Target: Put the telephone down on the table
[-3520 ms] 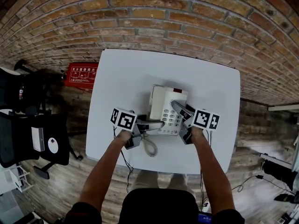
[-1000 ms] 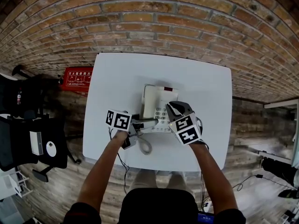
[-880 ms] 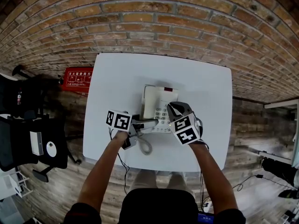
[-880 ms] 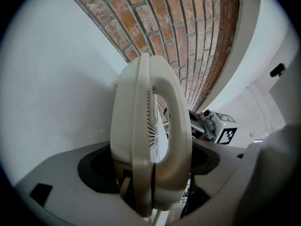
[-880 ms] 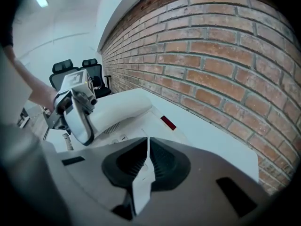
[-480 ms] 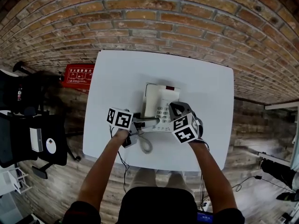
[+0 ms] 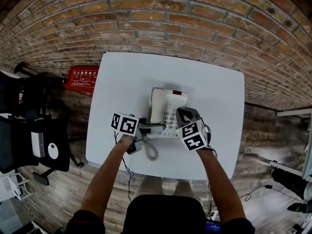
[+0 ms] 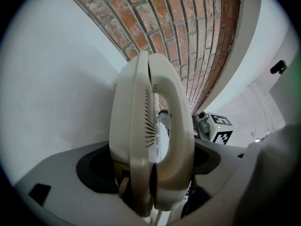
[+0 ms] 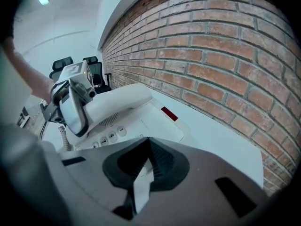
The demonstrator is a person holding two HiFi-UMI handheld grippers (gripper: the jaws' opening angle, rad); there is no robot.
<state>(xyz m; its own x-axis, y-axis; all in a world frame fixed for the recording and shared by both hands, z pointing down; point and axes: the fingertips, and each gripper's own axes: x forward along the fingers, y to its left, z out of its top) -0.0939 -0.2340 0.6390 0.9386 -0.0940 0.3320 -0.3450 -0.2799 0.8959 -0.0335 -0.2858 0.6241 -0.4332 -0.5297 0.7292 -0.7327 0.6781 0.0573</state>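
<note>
1. The telephone [image 7: 165, 101] stands mid-table [image 7: 122, 82], before a brick wall [image 7: 195, 28].
2. The left tool [image 7: 145, 129], at the telephone's 7 o'clock, is clenched on the handset [image 7: 157, 126].
3. The right tool [image 7: 182, 114], at its 4 o'clock, is clenched on nothing, poised over the keypad [image 7: 169, 120].

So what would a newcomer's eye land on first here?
The cream telephone in the middle of the white table, with the left gripper clamped on the handset at the phone's near end. The right gripper is shut and empty over the phone's right side. A brick wall rises behind the table.
</note>
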